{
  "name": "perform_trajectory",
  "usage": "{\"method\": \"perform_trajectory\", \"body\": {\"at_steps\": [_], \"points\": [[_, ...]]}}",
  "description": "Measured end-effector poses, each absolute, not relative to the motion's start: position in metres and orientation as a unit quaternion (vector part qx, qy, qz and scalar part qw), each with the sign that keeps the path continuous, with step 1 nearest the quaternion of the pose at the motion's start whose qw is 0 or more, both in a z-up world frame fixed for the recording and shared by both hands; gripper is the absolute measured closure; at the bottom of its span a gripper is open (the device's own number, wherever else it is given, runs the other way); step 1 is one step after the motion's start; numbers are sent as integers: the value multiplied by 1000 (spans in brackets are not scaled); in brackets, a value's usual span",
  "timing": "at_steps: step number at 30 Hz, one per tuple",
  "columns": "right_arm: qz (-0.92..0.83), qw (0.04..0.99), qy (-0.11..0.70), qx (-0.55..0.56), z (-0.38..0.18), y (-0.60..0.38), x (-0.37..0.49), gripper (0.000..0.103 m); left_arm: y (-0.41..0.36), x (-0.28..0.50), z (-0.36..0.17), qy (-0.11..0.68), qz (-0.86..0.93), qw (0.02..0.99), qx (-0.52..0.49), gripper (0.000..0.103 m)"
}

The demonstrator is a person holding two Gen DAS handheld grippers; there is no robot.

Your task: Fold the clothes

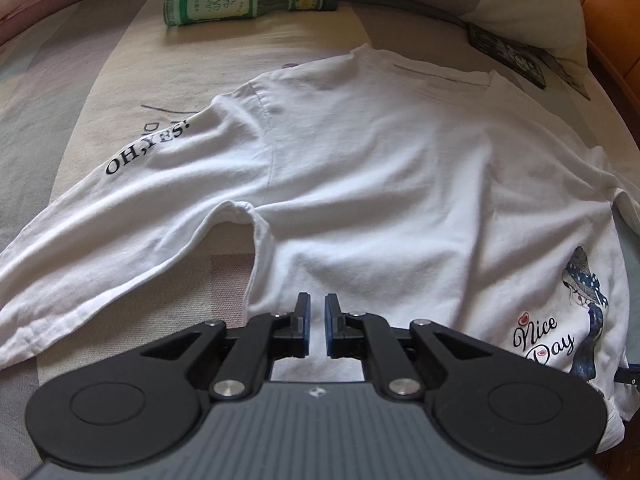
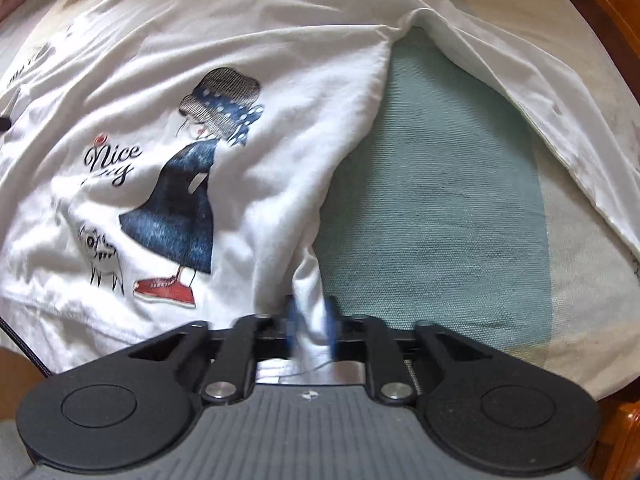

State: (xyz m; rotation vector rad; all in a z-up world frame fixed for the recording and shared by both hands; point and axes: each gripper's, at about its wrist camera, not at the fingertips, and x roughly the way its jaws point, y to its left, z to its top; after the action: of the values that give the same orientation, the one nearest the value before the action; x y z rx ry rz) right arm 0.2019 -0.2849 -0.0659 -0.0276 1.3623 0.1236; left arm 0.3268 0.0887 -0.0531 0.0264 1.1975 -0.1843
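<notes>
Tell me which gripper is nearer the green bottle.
Left, probably. The left gripper faces the bottle across the shirt. The right gripper, gripping the shirt's hem, sees the bottle only at its view's far left edge.

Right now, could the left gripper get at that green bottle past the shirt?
Probably yes, with a long reach. The left gripper sits at the near edge of the shirt, jaws nearly closed and holding nothing. The bottle lies far beyond the collar; only flat shirt and bedding lie between.
</notes>
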Motion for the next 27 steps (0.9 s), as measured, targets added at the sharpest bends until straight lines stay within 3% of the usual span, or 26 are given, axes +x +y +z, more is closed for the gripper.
{"method": "perform_trajectory", "body": {"at_steps": [5, 8, 13, 20, 27], "points": [[26, 803, 596, -8, -16, -304, 184, 90, 76, 326, -45, 552, -108, 826, 36, 96], [18, 785, 619, 7, -14, -313, 182, 57, 73, 326, -46, 555, -109, 824, 36, 95], [-5, 791, 611, 26, -25, -325, 197, 57, 68, 324, -47, 558, -120, 820, 41, 94], [199, 757, 622, -17, -33, -283, 191, 57, 58, 299, -43, 572, -171, 797, 87, 91], [392, 691, 604, -68, -42, -240, 184, 57, 27, 220, -56, 602, -343, 701, 167, 89]]}}
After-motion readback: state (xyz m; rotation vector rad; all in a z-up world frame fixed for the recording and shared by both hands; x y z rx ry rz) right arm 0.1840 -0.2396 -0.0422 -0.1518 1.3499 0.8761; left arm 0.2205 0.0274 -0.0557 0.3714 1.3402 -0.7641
